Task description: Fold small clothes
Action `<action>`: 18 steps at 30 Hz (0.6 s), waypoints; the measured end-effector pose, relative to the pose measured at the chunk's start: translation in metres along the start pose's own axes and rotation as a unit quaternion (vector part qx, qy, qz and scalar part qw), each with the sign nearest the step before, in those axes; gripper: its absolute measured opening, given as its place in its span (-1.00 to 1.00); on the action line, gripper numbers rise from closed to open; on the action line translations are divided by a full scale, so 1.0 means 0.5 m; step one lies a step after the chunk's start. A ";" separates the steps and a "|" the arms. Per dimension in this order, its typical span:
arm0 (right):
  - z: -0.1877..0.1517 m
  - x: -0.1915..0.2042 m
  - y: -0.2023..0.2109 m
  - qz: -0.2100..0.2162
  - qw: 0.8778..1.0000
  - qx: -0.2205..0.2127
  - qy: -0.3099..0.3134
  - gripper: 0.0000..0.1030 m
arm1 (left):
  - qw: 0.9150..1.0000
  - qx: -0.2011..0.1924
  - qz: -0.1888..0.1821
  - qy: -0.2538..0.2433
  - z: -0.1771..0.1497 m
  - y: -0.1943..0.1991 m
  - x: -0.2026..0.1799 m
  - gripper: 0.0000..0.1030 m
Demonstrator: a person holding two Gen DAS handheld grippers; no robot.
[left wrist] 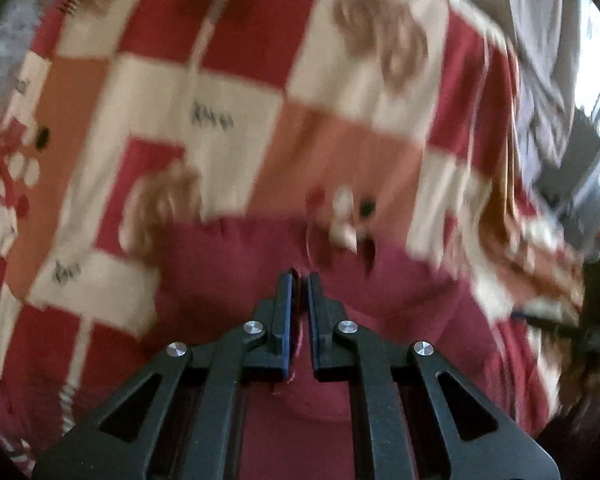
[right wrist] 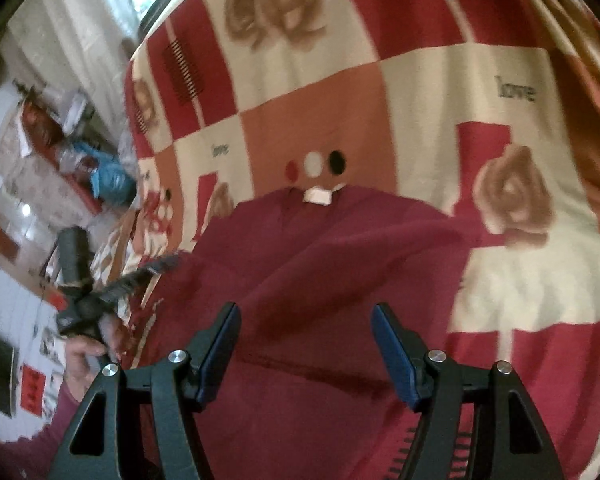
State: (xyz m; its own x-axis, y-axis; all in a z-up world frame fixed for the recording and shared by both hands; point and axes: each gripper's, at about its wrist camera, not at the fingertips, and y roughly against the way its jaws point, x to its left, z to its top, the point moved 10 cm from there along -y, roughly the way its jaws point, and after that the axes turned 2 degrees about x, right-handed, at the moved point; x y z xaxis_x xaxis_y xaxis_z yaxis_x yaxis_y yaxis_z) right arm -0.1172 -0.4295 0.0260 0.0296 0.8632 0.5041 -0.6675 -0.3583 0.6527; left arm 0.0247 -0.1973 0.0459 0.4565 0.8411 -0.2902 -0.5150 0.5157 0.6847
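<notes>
Two wrist views of one dark red garment (right wrist: 324,280) lying on a patchwork blanket (right wrist: 480,80) of red, cream and orange squares that covers the surface.

Left-wrist view: my left tongs (left wrist: 299,280) are drawn narrow, the blue pads almost together, with a fold of the garment (left wrist: 380,304) caught between them at its near edge. The blanket (left wrist: 236,92) fills the frame beyond, blurred. At the far right stand pale drapes and dark clutter, too smeared to name. My right tongs (left wrist: 548,316) enter from the right edge as a dark blur just beside the garment; their state cannot be read here.

Right-wrist view: my right tongs (right wrist: 305,320) stand wide over the near part of the garment, nothing between the pads. A white label (right wrist: 318,195) shows at the garment's far edge, just below three printed dots on the blanket: one red, one white, one black. To the left, my left tongs (right wrist: 168,261) reach the garment's left edge, with my left hand (right wrist: 86,356) on the handle. Farther left, off the blanket, lie a blue bundle (right wrist: 108,176) and other household clutter.

Count: one garment, two tongs, one label. The label appears sharply only in the right-wrist view.
</notes>
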 end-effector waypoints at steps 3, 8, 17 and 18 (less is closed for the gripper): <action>0.009 -0.025 -0.004 -0.032 0.999 -0.003 -0.005 0.28 | 0.999 -0.003 0.034 0.024 0.018 -0.015 0.053 -0.88; 0.006 -0.032 -0.030 -0.056 0.998 0.006 0.004 0.28 | 0.997 0.022 0.064 0.042 -0.004 -0.041 0.108 -0.89; -0.025 -0.056 -0.057 -0.084 0.996 0.025 -0.004 0.36 | 0.991 0.113 0.071 0.028 -0.103 -0.081 0.106 0.17; -0.028 -0.059 -0.058 -0.083 0.996 0.026 -0.007 0.36 | 0.990 0.118 0.073 0.018 -0.113 -0.082 0.099 0.17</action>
State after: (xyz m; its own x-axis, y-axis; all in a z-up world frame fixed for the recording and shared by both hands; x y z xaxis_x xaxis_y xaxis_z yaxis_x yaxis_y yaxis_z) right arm -0.1090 -0.4393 -0.0157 0.1465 0.9069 0.3950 -0.6125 -0.2304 0.7562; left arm 0.0276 -0.1676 -0.0343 0.3603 0.9117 -0.1972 -0.3881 0.3388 0.8571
